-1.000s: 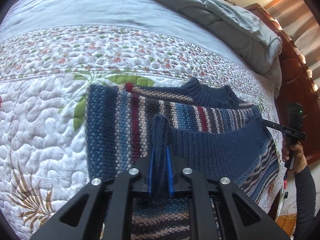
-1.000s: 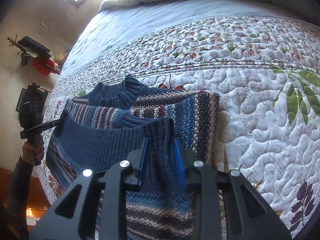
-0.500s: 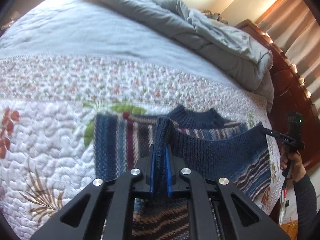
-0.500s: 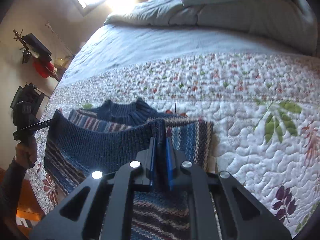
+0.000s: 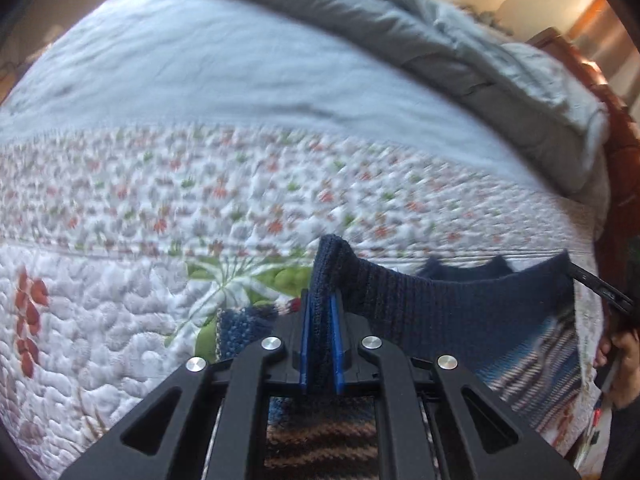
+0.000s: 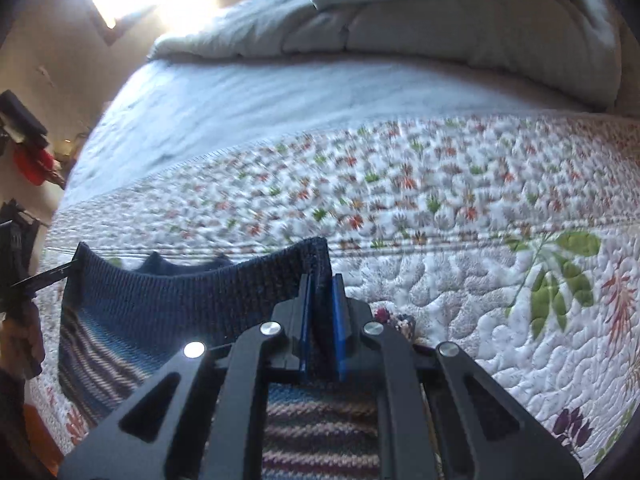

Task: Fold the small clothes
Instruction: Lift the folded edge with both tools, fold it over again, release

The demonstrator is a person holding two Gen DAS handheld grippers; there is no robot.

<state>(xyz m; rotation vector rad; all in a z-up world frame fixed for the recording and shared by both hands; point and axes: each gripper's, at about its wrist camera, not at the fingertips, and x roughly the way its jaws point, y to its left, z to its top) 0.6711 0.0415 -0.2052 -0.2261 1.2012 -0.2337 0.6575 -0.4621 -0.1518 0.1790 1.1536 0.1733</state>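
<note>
A striped knit sweater (image 5: 460, 312) with a navy ribbed hem lies on the quilted floral bedspread (image 5: 200, 200). My left gripper (image 5: 320, 300) is shut on one corner of the navy hem and holds it up. My right gripper (image 6: 322, 286) is shut on the other hem corner (image 6: 316, 256). The hem is stretched between both grippers, lifted over the sweater's body; the navy collar (image 6: 180, 266) peeks out beyond it. The sweater also shows in the right wrist view (image 6: 160, 308). The right gripper's tip shows at the far right of the left view (image 5: 600, 288).
A rumpled grey duvet (image 5: 460, 40) is piled at the head of the bed, also in the right view (image 6: 440, 20). A pale blue sheet (image 6: 260, 100) lies beyond the quilt. Wooden furniture (image 5: 624, 200) stands at the bed's right side.
Both grippers have carried the navy hem forward toward the collar, over the striped body. Less of the sweater's upper part shows now. Both views are blurred by motion.
</note>
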